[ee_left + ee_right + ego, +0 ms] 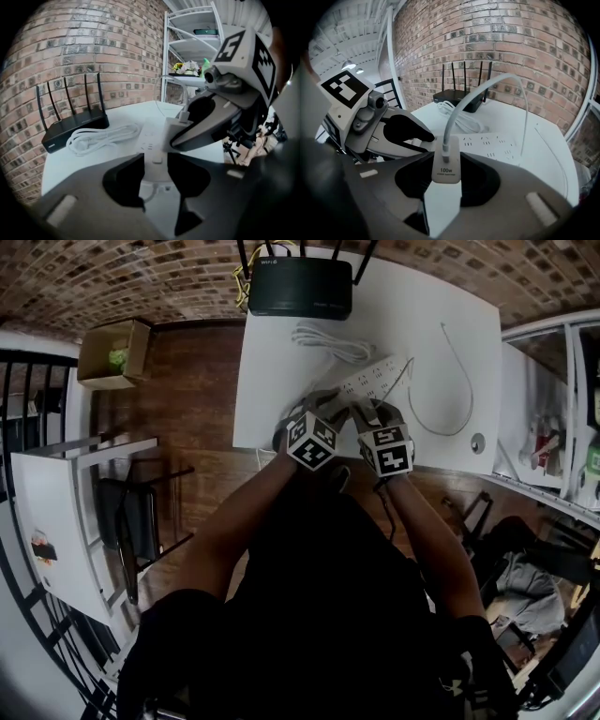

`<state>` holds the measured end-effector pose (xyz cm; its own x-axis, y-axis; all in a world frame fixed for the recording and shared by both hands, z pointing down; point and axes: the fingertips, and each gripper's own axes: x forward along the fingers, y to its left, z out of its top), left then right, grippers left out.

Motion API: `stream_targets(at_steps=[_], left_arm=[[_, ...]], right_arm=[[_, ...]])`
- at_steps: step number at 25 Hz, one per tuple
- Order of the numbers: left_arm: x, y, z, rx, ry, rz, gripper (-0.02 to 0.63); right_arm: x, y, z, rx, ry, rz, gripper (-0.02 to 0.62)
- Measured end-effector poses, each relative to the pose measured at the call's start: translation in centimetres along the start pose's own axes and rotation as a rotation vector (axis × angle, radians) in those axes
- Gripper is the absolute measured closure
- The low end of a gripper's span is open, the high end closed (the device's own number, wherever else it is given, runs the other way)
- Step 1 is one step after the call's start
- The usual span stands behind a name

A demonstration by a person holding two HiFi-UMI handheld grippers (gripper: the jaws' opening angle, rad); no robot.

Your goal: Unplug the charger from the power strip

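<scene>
Right tongs (445,165) are clamping the flat sides of the charger (446,176), likely light, stiff and slippery, plugged in the power strip (151,140) on the surface (281,381); left tongs (156,164) are clamping that strip's end.

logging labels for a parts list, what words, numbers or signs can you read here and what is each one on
"100w": on the face of the white charger; the smaller line under it is too blurred to read.
Pale logo on the black router: too small to read.
The power strip: no readable print, only socket holes.
</scene>
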<state>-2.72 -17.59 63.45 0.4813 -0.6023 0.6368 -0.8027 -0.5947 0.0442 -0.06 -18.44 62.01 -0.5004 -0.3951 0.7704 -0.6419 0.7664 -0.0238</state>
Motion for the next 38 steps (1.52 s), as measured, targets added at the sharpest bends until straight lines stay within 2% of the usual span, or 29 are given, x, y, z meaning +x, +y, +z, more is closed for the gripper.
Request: stream_targets(at_steps=[9, 25, 32, 38], left_arm=[[0.1, 0.1, 0.0, -0.045, 0.004, 0.004, 0.451], [0.3, -0.5, 0.0, -0.017, 0.039, 0.002, 0.451], [0.4, 0.0, 0.1, -0.031, 0.026, 0.015, 0.451], [0.4, 0.0, 0.1, -0.051, 0.027, 0.026, 0.451]], right_arm=[[0.1, -0.3, -0.4, 0.000, -0.001, -0.001, 0.457], [-0.7, -0.2, -0.4, 0.017, -0.027, -0.027, 0.458], [-2.8, -0.2, 2.2, -0.047, -0.123, -0.045, 0.459], [-4.0, -0.6, 1.7, 0.049, -0.149, -0.015, 0.457]])
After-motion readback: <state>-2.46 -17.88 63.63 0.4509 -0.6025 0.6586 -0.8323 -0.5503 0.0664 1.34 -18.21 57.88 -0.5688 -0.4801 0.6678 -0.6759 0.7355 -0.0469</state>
